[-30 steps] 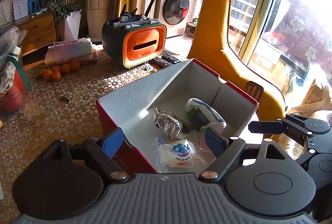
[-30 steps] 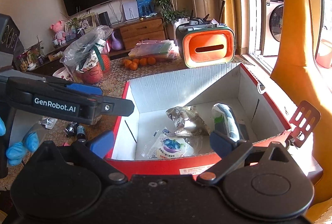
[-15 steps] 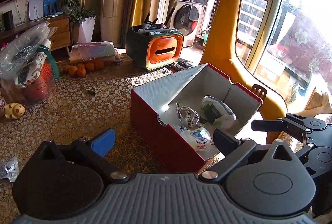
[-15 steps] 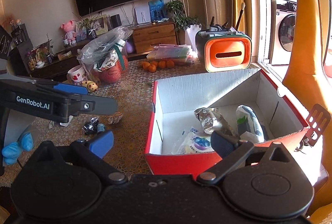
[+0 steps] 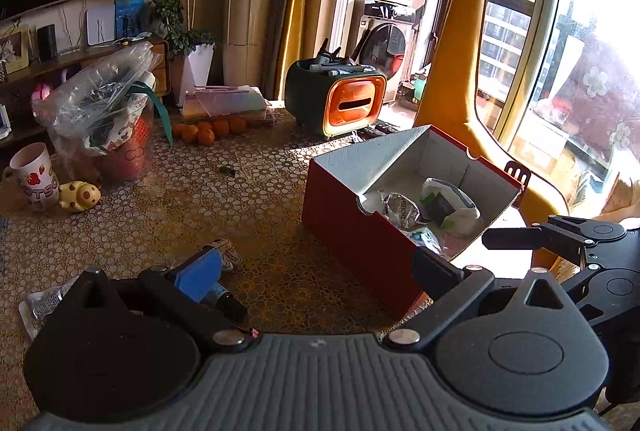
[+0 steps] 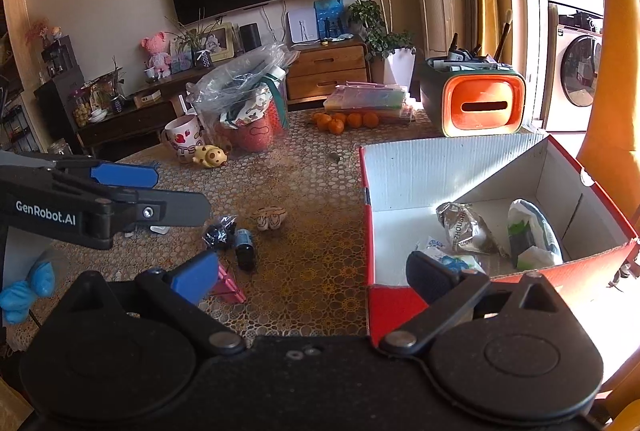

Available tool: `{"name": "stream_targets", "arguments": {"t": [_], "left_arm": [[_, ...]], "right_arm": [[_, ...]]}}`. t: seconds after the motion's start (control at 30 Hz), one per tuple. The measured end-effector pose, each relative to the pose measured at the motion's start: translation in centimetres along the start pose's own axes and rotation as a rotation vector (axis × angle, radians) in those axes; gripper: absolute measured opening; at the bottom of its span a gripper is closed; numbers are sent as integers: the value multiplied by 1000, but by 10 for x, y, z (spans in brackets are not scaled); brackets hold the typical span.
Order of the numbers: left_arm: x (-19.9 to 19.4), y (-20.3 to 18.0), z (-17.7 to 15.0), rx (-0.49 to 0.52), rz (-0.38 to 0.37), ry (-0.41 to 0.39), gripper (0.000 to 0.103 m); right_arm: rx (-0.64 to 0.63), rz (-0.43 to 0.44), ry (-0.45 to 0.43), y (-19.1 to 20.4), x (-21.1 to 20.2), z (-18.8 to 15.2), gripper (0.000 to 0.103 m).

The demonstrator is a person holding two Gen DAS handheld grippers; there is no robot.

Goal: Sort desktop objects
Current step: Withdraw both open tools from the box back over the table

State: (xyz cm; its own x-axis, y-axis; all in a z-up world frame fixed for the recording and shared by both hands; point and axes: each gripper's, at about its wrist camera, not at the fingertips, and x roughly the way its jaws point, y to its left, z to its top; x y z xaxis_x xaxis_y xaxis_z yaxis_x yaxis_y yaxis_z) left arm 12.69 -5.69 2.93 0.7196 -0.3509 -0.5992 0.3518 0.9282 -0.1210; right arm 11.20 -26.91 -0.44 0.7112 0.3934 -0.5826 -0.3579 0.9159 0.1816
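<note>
- My left gripper (image 5: 316,263) stands wide with nothing between its fingers, and so does my right gripper (image 6: 308,271); both have drawn back from over the red box (image 6: 472,295) since a second ago.
- The box now sits off to the right on the patterned table (image 6: 312,191), with three packets inside: a white pouch (image 6: 532,231), a foil pack (image 6: 460,223), a blue-printed sachet (image 6: 448,261).
- Newly in view on the table: one striped shell-like trinket (image 6: 270,217), one dark small bottle (image 6: 244,247), one black wrapper (image 6: 219,231).
- Five oranges (image 6: 344,121) lie farther back.
</note>
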Motion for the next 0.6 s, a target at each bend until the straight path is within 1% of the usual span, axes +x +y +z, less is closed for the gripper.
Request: {"name": "stream_targets", "arguments": {"t": [0.17, 0.37, 0.6], "left_arm": [[-14, 13, -11, 4, 33, -22, 102], [-25, 32, -24, -37, 41, -17, 102], [-34, 58, -36, -57, 96, -31, 102]], "right_arm": [[-24, 13, -4, 19, 3, -2, 100], [-71, 20, 1, 43, 11, -4, 100], [-120, 30, 10, 67, 22, -6, 100]]}}
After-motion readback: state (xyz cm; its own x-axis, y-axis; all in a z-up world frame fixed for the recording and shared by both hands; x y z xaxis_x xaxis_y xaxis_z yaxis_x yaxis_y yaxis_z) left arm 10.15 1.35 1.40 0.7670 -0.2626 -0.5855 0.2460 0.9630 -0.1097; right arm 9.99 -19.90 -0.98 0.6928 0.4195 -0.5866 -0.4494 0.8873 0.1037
